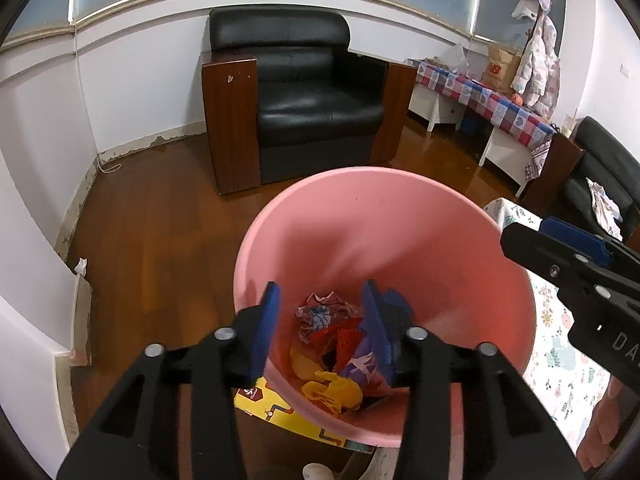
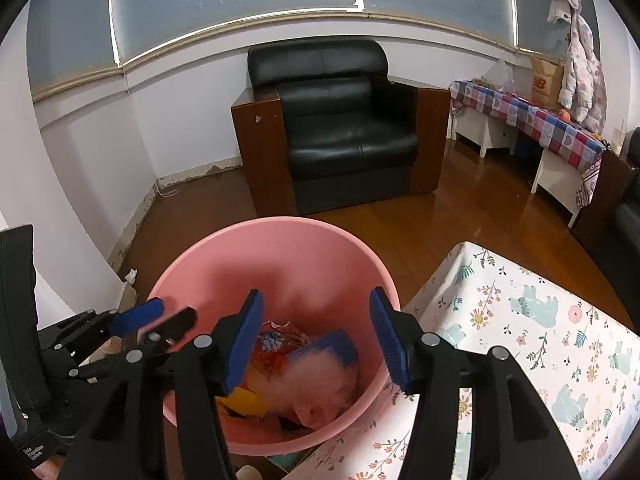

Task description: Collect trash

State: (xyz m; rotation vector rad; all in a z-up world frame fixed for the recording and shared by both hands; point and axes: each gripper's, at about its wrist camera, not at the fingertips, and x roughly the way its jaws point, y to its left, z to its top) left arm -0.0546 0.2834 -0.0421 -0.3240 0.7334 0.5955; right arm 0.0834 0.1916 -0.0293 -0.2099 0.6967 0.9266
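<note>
Behind everything we see a wooden floor (image 1: 160, 240) and a black leather armchair (image 1: 312, 96) against a pale wall, with a checked-cloth counter (image 1: 500, 100) at the upper right. At the frame's centre stands a pink bin (image 1: 380, 208), just beside a floral-cloth surface (image 2: 540, 340) on its right. Crumpled trash (image 1: 336, 356) in red, yellow, purple and patterned paper lies at the bottom of the bin. Our left gripper (image 1: 320, 328) hangs over the bin's near rim with its blue pads spread wide and nothing pressed between them. Our right gripper (image 2: 316, 340) also hangs above the bin, jaws standing well apart and empty; below it, in the right wrist view, a blurred pale and blue piece (image 2: 320, 376) shows inside the bin, and we cannot tell what it is.
</note>
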